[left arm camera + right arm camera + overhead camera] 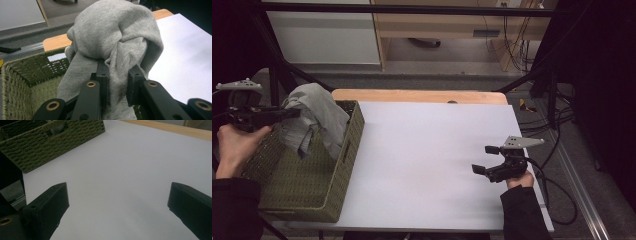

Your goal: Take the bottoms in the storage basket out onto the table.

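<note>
Jaws of left gripper [117,82] clamped on a fold of grey garment [117,37], cloth bunched thick between the pads, rest draped over and down. Held raised above green woven basket [307,185] at the table's left edge, lower folds hanging inside the basket, so likely being lifted clear of the rim rather than dragged over it. Gripped near a gathered bunch, probably to keep the whole piece from slipping out. Right gripper [486,159] parked low over white table sheet [422,150], jaws spread wide with nothing between them, pointing toward the basket. Looks set as a waiting hand, ready to take a free edge once the cloth arrives. Wooden table edge [412,95] beyond the sheet, bare.
</note>
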